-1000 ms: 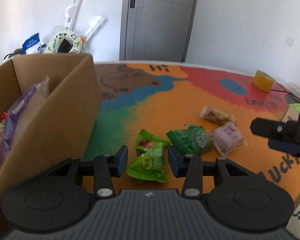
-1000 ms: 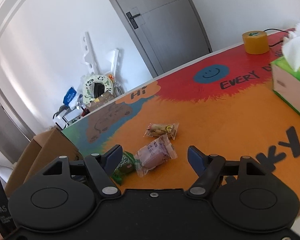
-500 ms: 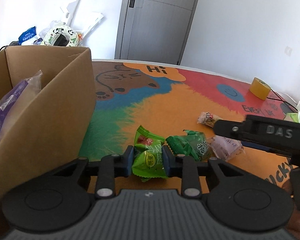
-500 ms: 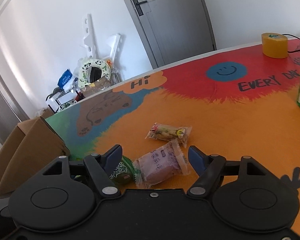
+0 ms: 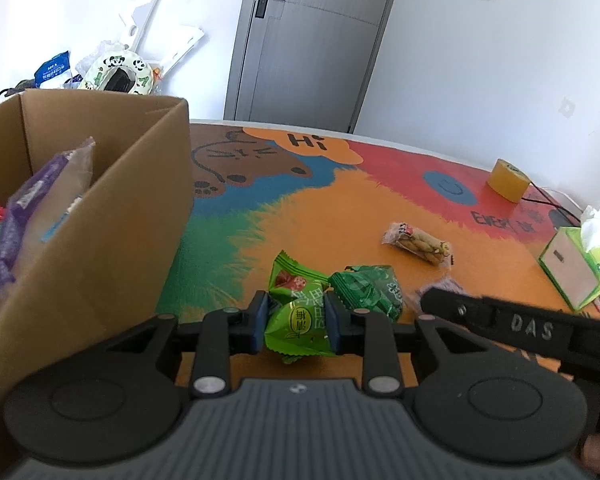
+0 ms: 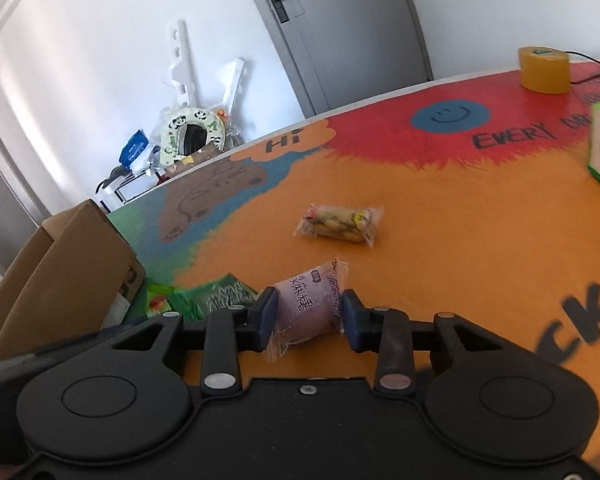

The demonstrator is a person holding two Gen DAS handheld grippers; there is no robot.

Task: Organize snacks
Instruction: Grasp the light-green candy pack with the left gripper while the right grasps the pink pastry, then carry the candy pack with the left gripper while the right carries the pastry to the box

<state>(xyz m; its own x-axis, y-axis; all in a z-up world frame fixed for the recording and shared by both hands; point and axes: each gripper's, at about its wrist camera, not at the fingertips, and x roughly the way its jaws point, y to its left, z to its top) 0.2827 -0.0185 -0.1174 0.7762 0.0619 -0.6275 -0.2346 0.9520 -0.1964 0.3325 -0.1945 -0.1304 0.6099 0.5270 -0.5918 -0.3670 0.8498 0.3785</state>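
Observation:
My left gripper (image 5: pixel 294 322) is shut on a light green snack packet (image 5: pixel 298 316) that lies on the colourful table mat. A dark green packet (image 5: pixel 370 290) lies just to its right. My right gripper (image 6: pixel 306 316) is shut on a pink snack packet (image 6: pixel 306 304); its black body (image 5: pixel 520 328) crosses the left wrist view at the right. A clear packet of yellowish biscuits (image 6: pixel 340 224) lies further out and also shows in the left wrist view (image 5: pixel 418 242). A cardboard box (image 5: pixel 100 216) at the left holds several snacks, among them a purple packet (image 5: pixel 24 216).
A green tissue box (image 5: pixel 576 266) stands at the right edge of the table. A yellow tape roll (image 5: pixel 506 180) with a black cable sits at the far right. The box also shows at the left of the right wrist view (image 6: pixel 60 276). Clutter and a grey door lie beyond the table.
Both grippers have closed: the left on the light green packet, the right on the pink packet. The right gripper has moved in toward the left one.

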